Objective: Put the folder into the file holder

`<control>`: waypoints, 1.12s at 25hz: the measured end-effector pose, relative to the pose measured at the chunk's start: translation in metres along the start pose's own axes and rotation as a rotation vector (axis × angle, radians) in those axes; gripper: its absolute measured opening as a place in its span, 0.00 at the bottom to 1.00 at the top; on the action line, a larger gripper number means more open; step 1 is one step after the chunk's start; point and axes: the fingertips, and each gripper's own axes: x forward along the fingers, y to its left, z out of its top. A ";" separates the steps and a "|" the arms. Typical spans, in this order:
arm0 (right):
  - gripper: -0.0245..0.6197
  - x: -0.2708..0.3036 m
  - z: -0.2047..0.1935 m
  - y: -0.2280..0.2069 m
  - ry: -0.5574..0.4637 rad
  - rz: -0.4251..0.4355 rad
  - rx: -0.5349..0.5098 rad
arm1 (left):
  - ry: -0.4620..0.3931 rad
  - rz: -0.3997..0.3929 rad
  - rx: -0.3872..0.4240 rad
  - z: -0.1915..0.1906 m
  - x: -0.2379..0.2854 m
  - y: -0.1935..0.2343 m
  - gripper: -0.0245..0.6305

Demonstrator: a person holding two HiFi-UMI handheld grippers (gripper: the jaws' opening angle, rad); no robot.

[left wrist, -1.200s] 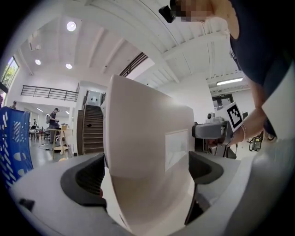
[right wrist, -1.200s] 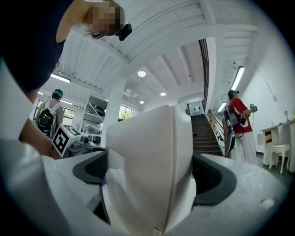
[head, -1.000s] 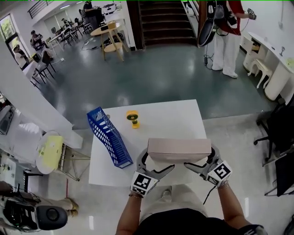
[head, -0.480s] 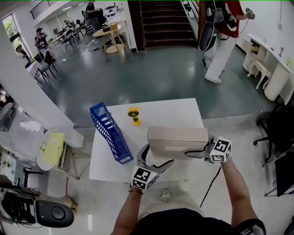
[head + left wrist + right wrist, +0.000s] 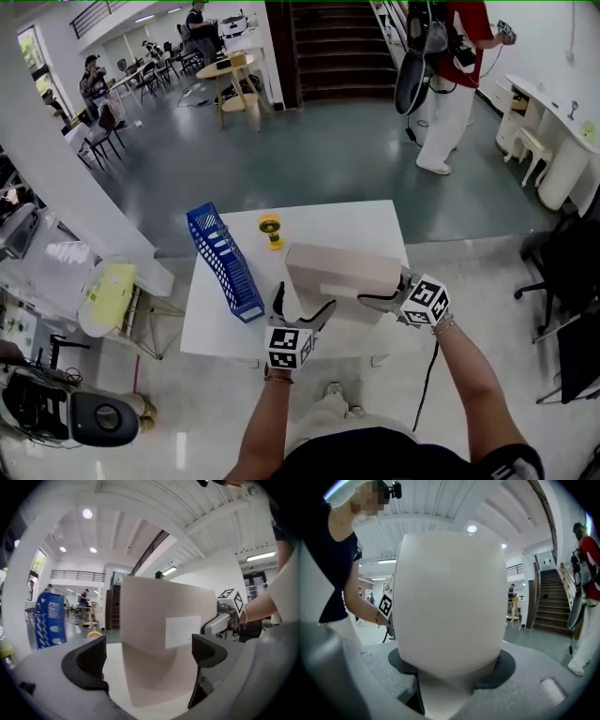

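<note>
The beige folder point(image 5: 337, 272) is tilted above the white table point(image 5: 370, 225), its label side toward the left gripper view point(image 5: 159, 634). My right gripper point(image 5: 381, 292) is at its right end. Its jaws are closing, and in the right gripper view both pads press the folder's point(image 5: 450, 602) sides at that gripper point(image 5: 452, 667). My left gripper point(image 5: 302, 306) is open at the folder's near left corner. The folder stands between its wide jaws point(image 5: 149, 652) without touching them. The blue file holder point(image 5: 223, 261) lies along the table's left edge and also appears in the left gripper view point(image 5: 49, 619).
A small yellow object point(image 5: 271, 228) stands on the table behind the folder, right of the file holder. A person in red point(image 5: 450, 75) stands far back on the floor. Chairs and tables fill the back left; a white counter point(image 5: 562, 131) runs along the right.
The folder has risen off the table and shifted left, tilting. My right gripper swung to its right end and closed on it. My left gripper moved in nearer the folder.
</note>
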 end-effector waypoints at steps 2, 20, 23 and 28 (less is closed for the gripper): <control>0.49 -0.002 0.001 0.000 -0.009 -0.046 0.011 | -0.045 0.081 -0.035 0.006 -0.021 0.012 0.89; 0.45 -0.001 0.030 0.027 -0.069 -0.371 0.066 | -0.109 0.417 -0.074 -0.003 -0.203 0.054 0.89; 0.44 0.000 0.052 0.031 -0.115 -0.410 0.109 | -0.159 0.487 -0.064 0.012 -0.220 0.068 0.89; 0.44 0.028 0.098 0.041 -0.210 -0.426 0.177 | -0.222 0.504 -0.048 0.027 -0.236 0.104 0.89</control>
